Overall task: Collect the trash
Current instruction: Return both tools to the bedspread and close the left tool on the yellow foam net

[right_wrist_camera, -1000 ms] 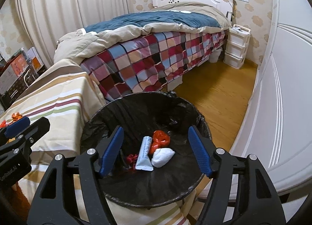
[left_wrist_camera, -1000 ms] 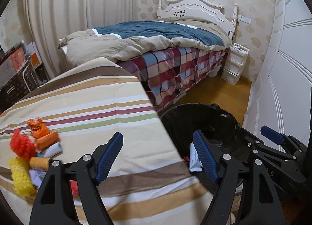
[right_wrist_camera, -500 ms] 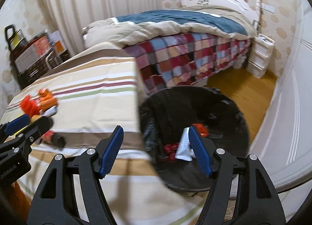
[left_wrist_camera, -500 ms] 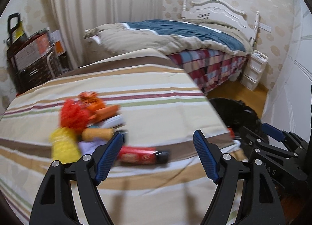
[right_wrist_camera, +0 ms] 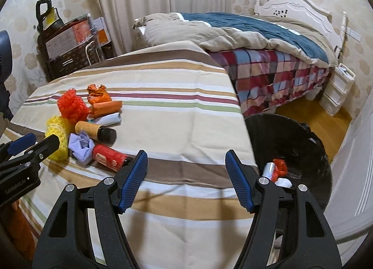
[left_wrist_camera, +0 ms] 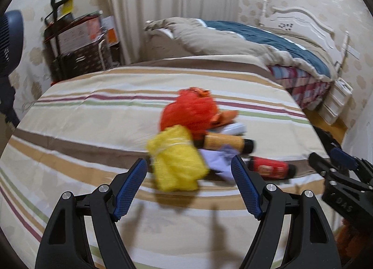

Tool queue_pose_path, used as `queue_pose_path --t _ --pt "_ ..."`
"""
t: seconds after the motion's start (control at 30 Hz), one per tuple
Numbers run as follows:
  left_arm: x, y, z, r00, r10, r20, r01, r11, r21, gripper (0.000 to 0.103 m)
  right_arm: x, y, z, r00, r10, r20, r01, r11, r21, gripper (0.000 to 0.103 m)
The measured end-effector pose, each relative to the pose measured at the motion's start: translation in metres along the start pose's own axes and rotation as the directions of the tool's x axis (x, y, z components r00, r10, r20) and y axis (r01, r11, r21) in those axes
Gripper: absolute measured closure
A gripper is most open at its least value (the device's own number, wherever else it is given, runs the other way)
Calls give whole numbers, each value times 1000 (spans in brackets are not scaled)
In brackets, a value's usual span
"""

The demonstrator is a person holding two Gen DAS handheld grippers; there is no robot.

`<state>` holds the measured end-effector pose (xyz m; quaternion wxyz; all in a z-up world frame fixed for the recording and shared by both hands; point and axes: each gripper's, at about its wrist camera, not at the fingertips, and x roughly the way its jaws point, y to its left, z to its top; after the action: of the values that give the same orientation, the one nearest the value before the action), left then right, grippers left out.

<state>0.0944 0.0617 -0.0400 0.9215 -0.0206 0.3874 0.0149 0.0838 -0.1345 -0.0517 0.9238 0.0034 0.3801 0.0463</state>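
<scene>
1. Beside the striped table, low on your right, the black-lined trash bin holds a silver tube, a red crumpled wrapper and a white wad, all lying together near the bin's table-side wall.
2. On the table the remaining trash sits in one heap: a yellow mesh sleeve, a red mesh sleeve, an orange packet, a tan bottle with a black cap, a crumpled lilac paper and a red bottle.
3. The red bottle carries a pale label, but its writing is too blurred to read. Lettering on each gripper's body is also not legible.
4. Your left gripper is level above the table, jaws spread wide and empty, with the yellow mesh sleeve straight ahead between its fingers.
5. Your right gripper is over the table's edge next to the bin, jaws equally wide apart, gripping nothing.
</scene>
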Motion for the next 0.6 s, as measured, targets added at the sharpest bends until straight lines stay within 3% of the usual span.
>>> queue_pose_path --t 0.27,0.47,0.6 --pt "19 20 -8 998 -18 -57 16 999 -43 29 8 9 -1 1000 2 -22 -3 1000 -11 36" --pt "26 19 -13 994 -59 -91 56 998 -33 58 11 11 -2 1000 3 -28 -3 1000 -16 36" --pt "21 21 -16 995 -72 -75 70 997 -22 64 12 11 -1 1000 1 -28 -1 1000 -16 36"
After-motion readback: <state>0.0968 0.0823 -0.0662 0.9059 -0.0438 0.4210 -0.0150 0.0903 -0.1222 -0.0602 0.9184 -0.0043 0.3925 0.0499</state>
